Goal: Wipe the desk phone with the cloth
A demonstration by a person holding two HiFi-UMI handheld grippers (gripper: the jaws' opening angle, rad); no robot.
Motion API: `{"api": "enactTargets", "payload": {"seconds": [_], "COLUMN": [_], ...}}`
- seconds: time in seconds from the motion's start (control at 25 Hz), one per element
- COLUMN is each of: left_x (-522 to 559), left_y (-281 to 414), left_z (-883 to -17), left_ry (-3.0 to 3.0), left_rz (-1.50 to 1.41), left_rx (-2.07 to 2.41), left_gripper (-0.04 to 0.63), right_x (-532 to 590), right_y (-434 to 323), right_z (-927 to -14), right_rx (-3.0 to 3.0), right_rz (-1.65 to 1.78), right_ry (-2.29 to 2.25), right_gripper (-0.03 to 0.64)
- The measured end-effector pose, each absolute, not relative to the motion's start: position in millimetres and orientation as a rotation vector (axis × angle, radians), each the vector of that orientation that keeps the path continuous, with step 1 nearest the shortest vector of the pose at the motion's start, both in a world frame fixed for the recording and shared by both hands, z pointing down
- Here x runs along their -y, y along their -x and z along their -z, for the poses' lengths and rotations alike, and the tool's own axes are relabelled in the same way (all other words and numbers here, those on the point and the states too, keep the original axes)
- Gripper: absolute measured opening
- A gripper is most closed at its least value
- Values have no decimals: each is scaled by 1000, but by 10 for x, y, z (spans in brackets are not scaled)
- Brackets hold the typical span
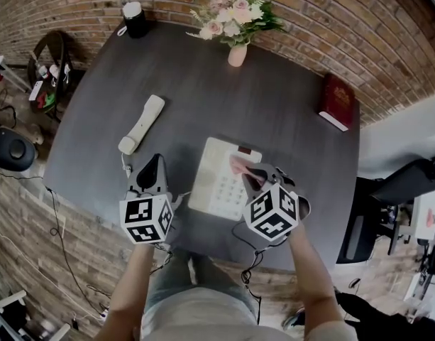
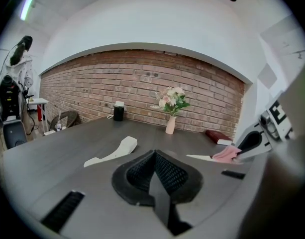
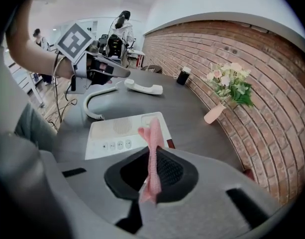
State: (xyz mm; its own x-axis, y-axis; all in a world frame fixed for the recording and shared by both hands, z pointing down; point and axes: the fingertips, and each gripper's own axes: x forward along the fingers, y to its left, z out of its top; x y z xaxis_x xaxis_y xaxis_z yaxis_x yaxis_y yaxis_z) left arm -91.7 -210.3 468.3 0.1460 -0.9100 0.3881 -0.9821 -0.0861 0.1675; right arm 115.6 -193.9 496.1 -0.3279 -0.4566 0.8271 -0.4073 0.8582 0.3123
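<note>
R gripper: right gripper point(image 1: 251, 178) at near-right; jaws clamped on pink knit cloth point(image 3: 152, 133), strip standing up between them.
L gripper: left gripper point(image 1: 152, 170) at near-left; jaws pressed together, nothing between.
Cloth: free end hangs fwd of right jaws, over far-right part of white flat desk phone base point(image 1: 218, 183), by small dark display point(image 1: 246, 150). Looks to touch top; contact not certain.
Phone: base mid-table, close to near edge. Long axis near-to-far, slight tilt.
Handset: white handset point(image 1: 141, 124) off base, lying far-left, well apart from it. White coiled cord point(image 3: 85, 105) curls left of base.
Key relation: base straight ahead of & below right jaws; keypad point(image 1: 231, 189) to near-left of cloth. Right gripper the nearer one by far. Left sits just beside base's left edge, prob. free to steady it.
Next move (judgement): press cloth down, then sweep along long axis or across toward left.
Room: dark grey table point(image 1: 288, 119) bare far & right of base. Pink vase of flowers point(image 1: 237, 54) & red book point(image 1: 337, 101) well apart.
Tight spots: near table edge close; cord & left gripper on left.
</note>
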Motion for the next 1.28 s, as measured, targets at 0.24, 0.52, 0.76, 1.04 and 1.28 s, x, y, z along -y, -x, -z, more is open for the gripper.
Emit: {"api": "enactTargets", "payload": {"seconds": [0.24, 0.52, 0.76, 1.04, 1.28], "left_x": [2227, 2309, 2348, 2345, 2315], "left_y": [941, 900, 860, 849, 832], "left_z": [-4736, -4807, -4854, -4866, -4893], "left_ry": [-2035, -2031, -2036, -2046, -2050], "left_rz": [-275, -288, -297, -308, -323], "left_rx": [1817, 1801, 1787, 1777, 1768], "left_gripper": [3, 3, 3, 3, 3], "right_x": [2163, 2237, 2205, 2167, 2129], "right_y": [-1172, -1174, -1172, -1172, -1173], "right_z": [-4978, -5086, -5222, -5238, -5284], "right_rx": [1923, 1863, 1843, 1845, 1828], "right_rz": [146, 209, 207, 199, 239], "right_ry": [-621, -614, -621, -663, -672], "right_gripper": [20, 20, 21, 20, 20]}}
